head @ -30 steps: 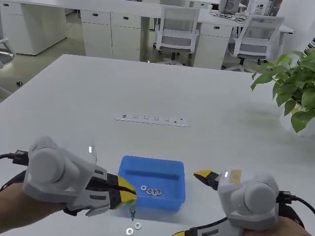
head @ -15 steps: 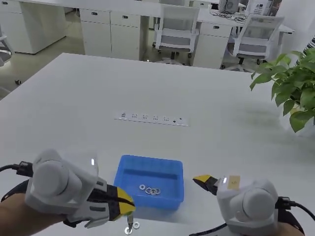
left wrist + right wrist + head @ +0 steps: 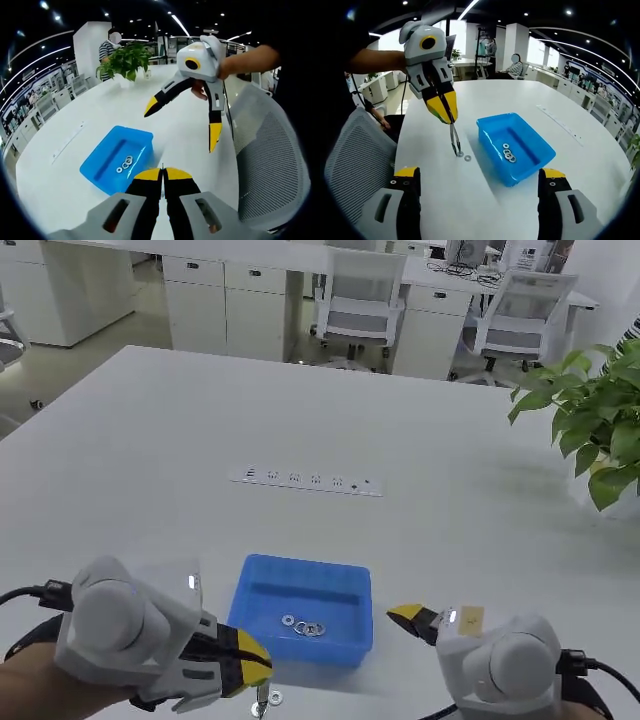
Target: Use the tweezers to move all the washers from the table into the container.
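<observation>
Two washers lie on the white table (image 3: 300, 420) straight beneath the left claw (image 3: 443, 107), side by side. The near washer (image 3: 460, 154) sits at the tweezer points, and the second washer (image 3: 468, 158) is just beside it, on the container's side. Compared with a second ago, the left claw has dropped lower. The tweezers (image 3: 454, 136), which then hung above the pair, now reach down to the table at the near washer. Whether the points grip it is too small to tell. The left claw's yellow-tipped jaws are pressed together around the tweezers. The right claw (image 3: 182, 125) has sunk a little too and hangs above the table with its jaws spread wide, holding nothing. Between the two claws, slightly ahead of both, sits the blue container (image 3: 520, 176), a shallow open tray. Inside it a small cluster of washers (image 3: 508, 154) rests on the floor near the middle, touching one another.
</observation>
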